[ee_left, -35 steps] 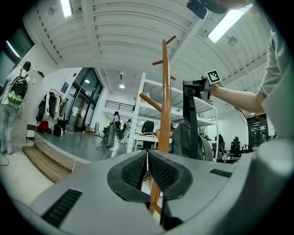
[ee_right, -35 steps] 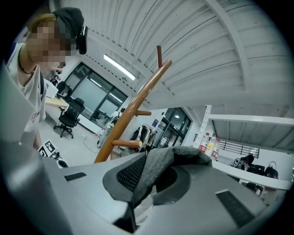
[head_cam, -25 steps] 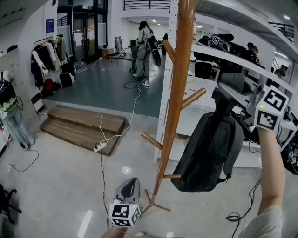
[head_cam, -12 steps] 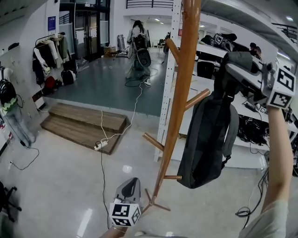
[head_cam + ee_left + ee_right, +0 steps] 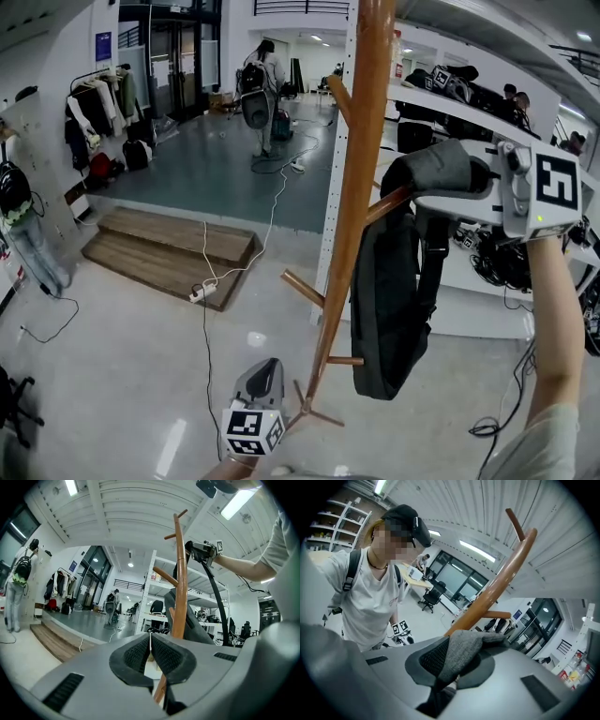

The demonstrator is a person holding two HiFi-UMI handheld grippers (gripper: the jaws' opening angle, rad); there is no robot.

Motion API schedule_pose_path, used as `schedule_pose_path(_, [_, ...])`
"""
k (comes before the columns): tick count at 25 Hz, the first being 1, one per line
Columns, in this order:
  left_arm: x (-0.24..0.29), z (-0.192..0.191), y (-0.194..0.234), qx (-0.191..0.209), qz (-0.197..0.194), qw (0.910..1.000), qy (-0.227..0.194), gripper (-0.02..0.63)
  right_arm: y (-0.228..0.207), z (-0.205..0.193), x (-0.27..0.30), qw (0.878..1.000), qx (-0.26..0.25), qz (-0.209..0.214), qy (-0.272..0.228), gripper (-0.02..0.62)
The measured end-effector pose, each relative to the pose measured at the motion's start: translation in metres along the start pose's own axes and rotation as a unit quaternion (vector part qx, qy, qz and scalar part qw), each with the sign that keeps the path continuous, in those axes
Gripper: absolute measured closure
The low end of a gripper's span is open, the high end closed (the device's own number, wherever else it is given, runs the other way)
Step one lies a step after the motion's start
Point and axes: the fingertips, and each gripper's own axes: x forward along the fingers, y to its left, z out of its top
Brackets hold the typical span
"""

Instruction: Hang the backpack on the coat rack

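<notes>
one backpack (image 5: 384, 309), one coat rack (image 5: 352, 225) (wooden), two hand-held grippers (image 5: 265, 367) (image 5: 427, 192)

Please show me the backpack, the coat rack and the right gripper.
backpack (image 5: 384, 319), head view, its dark main body.
coat rack (image 5: 361, 187), head view, its wooden pole.
right gripper (image 5: 457, 660), right gripper view, between its fingertips, shut on the backpack.

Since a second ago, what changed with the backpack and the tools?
The right tool, shut on the backpack by its top loop, swung it left to the coat rack, turning it edge-on against the pole by a peg. Whether it's hooked isn't visible. No new grasp or release. The left tool stayed low, shut and empty, and the rack didn't move.
</notes>
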Motion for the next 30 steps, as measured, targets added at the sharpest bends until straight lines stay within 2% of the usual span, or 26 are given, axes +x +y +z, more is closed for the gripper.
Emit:
schedule_pose_path(5, [-0.001, -0.006, -0.002, 0.0, -0.009, 1.0, 0.002, 0.584, 0.021, -0.006, 0.015, 1.0, -0.001, 0.019, 0.005, 0.558])
schedule_pose_path(8, [-0.004, 0.003, -0.004, -0.003, -0.009, 0.9999, 0.005, 0.584, 0.024, -0.014, 0.015, 1.0, 0.012, 0.016, 0.002, 0.558])
schedule_pose_path(14, [-0.012, 0.01, -0.003, -0.002, -0.008, 0.9999, 0.008, 0.584, 0.028, -0.012, 0.012, 0.998, 0.032, -0.031, -0.044, 0.558])
schedule_pose_path(18, [-0.012, 0.005, -0.006, 0.002, -0.011, 0.9999, 0.007, 0.584, 0.033, -0.023, 0.019, 0.997, 0.031, -0.074, -0.013, 0.557])
schedule_pose_path(24, [-0.013, 0.007, -0.008, 0.004, -0.017, 0.9998, 0.007, 0.584, 0.029, -0.036, 0.026, 0.989, 0.069, -0.132, 0.001, 0.557])
schedule_pose_path(30, [-0.012, 0.004, -0.015, 0.006, -0.029, 0.9995, 0.007, 0.584, 0.028, -0.043, 0.035, 0.985, 0.071, -0.152, 0.039, 0.555])
